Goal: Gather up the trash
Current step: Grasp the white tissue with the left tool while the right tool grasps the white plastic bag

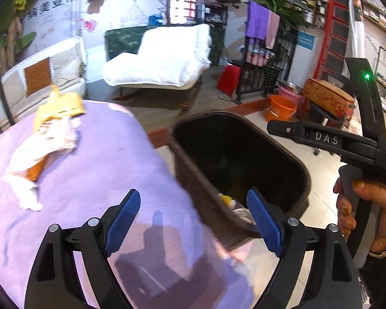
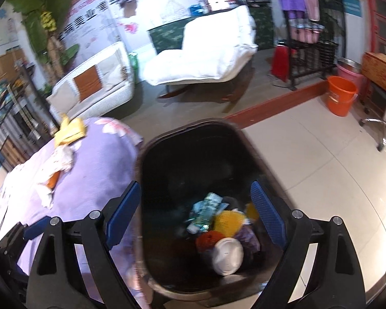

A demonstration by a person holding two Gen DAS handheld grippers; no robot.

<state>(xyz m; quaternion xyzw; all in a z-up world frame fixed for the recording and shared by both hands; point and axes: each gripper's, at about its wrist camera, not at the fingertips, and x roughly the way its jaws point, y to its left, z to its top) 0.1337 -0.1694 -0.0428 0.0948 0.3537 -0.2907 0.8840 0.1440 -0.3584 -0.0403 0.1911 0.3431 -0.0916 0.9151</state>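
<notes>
A dark trash bin point(image 1: 283, 154) point(image 2: 167, 159) stands on the floor beside a table under a purple cloth point(image 1: 103, 167) point(image 2: 103, 167). Inside the bin lie a teal wrapper point(image 2: 205, 211), a yellow item point(image 2: 227, 220), a white lid point(image 2: 227, 256) and other scraps. On the cloth lie crumpled white tissue point(image 1: 46, 144) point(image 2: 60, 161), a yellow wrapper point(image 1: 61, 108) point(image 2: 70, 130) and an orange piece point(image 1: 36, 171) point(image 2: 52, 180). My left gripper point(image 1: 195, 219) is open and empty over the table edge and bin rim. My right gripper point(image 2: 196, 209) is open and empty above the bin.
A white lounge chair point(image 1: 162, 59) and a white sofa point(image 1: 43, 77) stand behind. An orange bucket point(image 1: 281, 108), a pink bucket point(image 1: 290, 92) and a black rack point(image 1: 267, 59) stand on the right. The hand holding the right gripper's body point(image 1: 368, 149) shows in the left wrist view.
</notes>
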